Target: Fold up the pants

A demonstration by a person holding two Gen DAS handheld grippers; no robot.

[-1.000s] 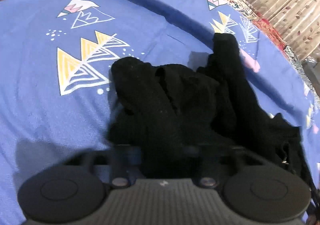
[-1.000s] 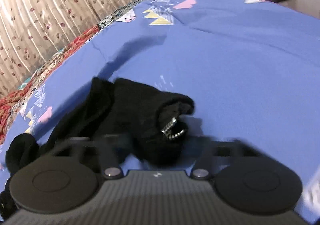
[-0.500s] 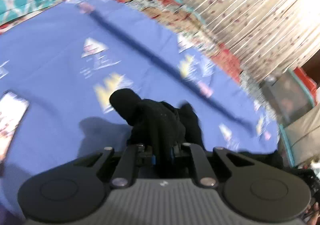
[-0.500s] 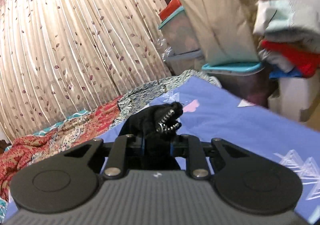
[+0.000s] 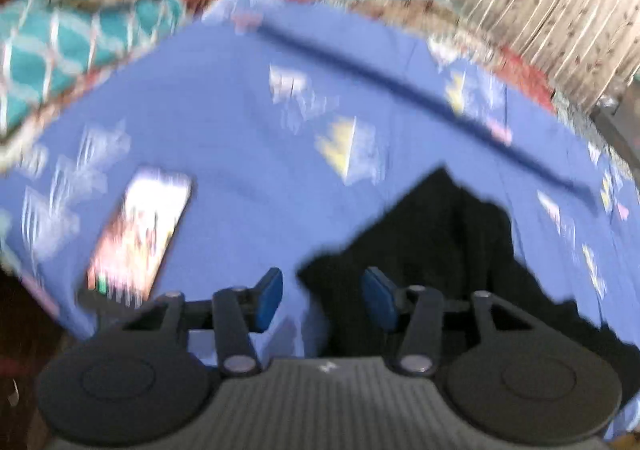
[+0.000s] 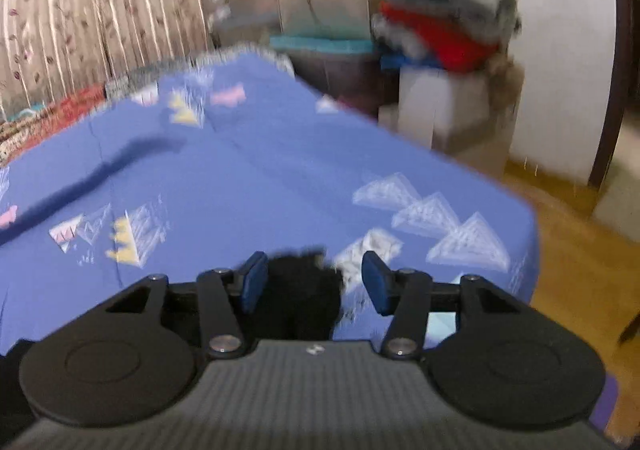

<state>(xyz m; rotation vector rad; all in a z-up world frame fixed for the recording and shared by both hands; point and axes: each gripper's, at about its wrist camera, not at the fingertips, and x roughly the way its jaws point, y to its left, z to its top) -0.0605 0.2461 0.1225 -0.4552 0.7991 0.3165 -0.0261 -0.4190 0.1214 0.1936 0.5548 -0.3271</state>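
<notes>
No writing is readable through the blur. The left gripper [image 5: 322, 300] and right gripper [image 6: 310, 286] both stand apart above the black pants [image 5: 440, 242], which lie crumpled on the blue bed sheet [image 5: 240, 154] beside a phone [image 5: 138, 238].
</notes>
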